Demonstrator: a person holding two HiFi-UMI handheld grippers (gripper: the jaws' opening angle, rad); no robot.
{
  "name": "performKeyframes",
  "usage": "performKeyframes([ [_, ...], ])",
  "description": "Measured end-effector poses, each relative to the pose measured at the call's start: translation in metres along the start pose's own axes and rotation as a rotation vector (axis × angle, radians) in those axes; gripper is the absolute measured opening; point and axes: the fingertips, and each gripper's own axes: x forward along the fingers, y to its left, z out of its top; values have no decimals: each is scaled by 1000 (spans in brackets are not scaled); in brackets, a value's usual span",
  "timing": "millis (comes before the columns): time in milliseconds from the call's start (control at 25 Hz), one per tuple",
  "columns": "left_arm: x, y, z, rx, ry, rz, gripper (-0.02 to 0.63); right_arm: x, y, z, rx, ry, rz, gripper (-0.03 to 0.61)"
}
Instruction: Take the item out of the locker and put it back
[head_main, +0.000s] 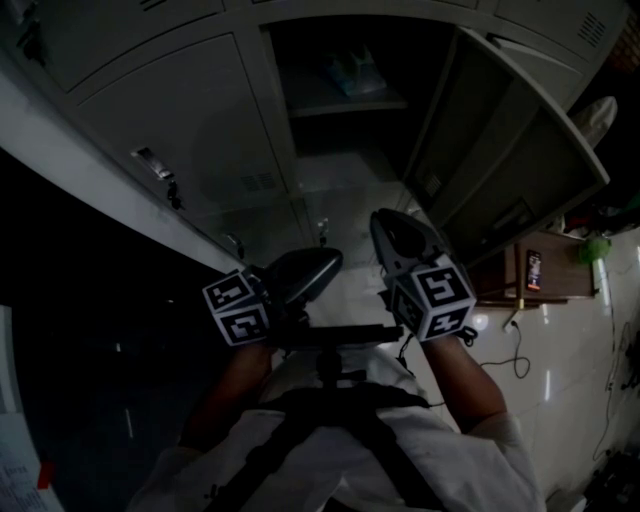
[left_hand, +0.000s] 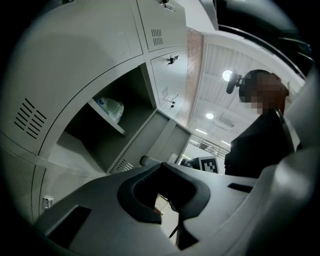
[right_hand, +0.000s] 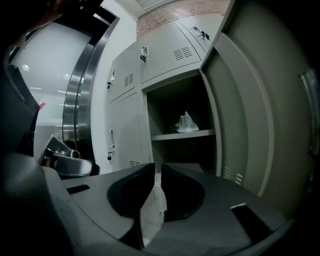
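Your left tongs (left_hand: 161, 166) are closed, tips together, gripping nothing. Your right tongs (right_hand: 156, 169) are almost closed, with only a thin slit between the tips, and they hold nothing either. The bag (right_hand: 186, 122) is white, crumpled thin plastic, bunched to a peak on top. It sits on the shelf (right_hand: 182, 135) inside the open locker (right_hand: 172, 97). It is well apart from both tongs, ahead of and above your right pair, and up to the left in the left gripper view.
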Motion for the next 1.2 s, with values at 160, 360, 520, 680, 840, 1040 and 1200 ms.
performKeyframes([
  [160,-7,0,-5,-14,2,-2,-2,-6,1,-9,21,12,-16,31],
  [360,-22,-1,-13,-72,6,-7,-2,-13,1,-22,41,34,-46,28],
  [520,-35,-2,-20,-95,14,-14,-2,-20,6,-34,62,52,-75,26],
  [680,-53,-5,-34,-129,37,-32,-2,-28,17,-51,87,76,-112,27],
  [840,-68,-10,-44,-154,41,-46,-2,-38,29,-65,113,85,-147,28],
  [1040,-85,-18,-53,-187,24,-31,-2,-50,46,-81,121,112,-142,27],
  [1200,-97,-25,-52,-177,-11,7,-2,-54,53,-81,103,112,-116,26],
])
